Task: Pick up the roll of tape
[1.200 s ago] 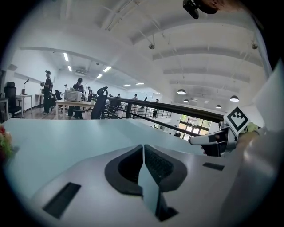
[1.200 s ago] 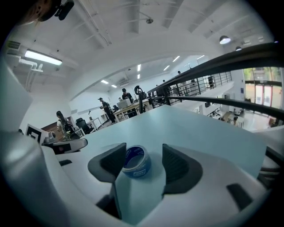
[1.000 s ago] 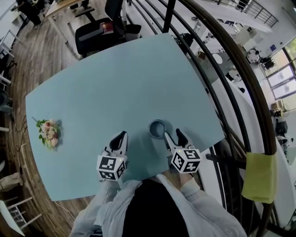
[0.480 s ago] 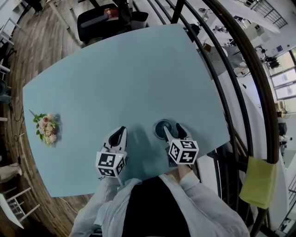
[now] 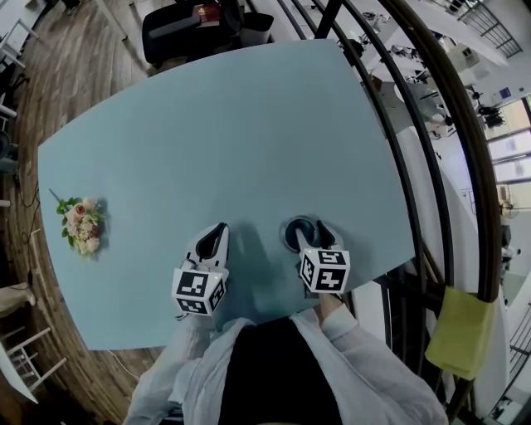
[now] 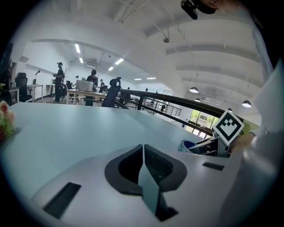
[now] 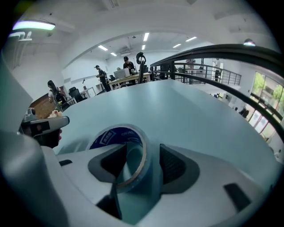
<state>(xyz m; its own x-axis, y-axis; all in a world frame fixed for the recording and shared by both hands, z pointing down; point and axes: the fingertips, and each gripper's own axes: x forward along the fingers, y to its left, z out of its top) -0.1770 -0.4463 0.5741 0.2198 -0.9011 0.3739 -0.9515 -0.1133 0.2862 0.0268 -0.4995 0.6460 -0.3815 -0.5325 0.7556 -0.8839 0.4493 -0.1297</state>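
The roll of tape [image 5: 296, 227] lies flat on the pale blue table [image 5: 216, 124], clear with a blue core [image 7: 116, 137]. My right gripper [image 5: 313, 236] points down at it. One jaw stands inside the ring and the other outside, so the near wall sits between the pads [image 7: 174, 165]. The jaws are closing, and a gap still shows on both sides of the wall. My left gripper [image 5: 217, 234] hovers low over the table to the left of the roll, jaws shut on nothing [image 6: 143, 148]. In the left gripper view the tape [image 6: 188, 145] shows beside the right gripper [image 6: 208, 146].
A small bunch of flowers [image 5: 80, 222] lies near the table's left edge. A dark curved railing [image 5: 415, 166] runs along the right side with a yellow cloth [image 5: 458, 332] on it. A black chair [image 5: 191, 21] stands beyond the far edge.
My right gripper has come down and forward from just behind the roll, so its jaws now straddle the near wall. My left gripper has sunk slightly toward the table.
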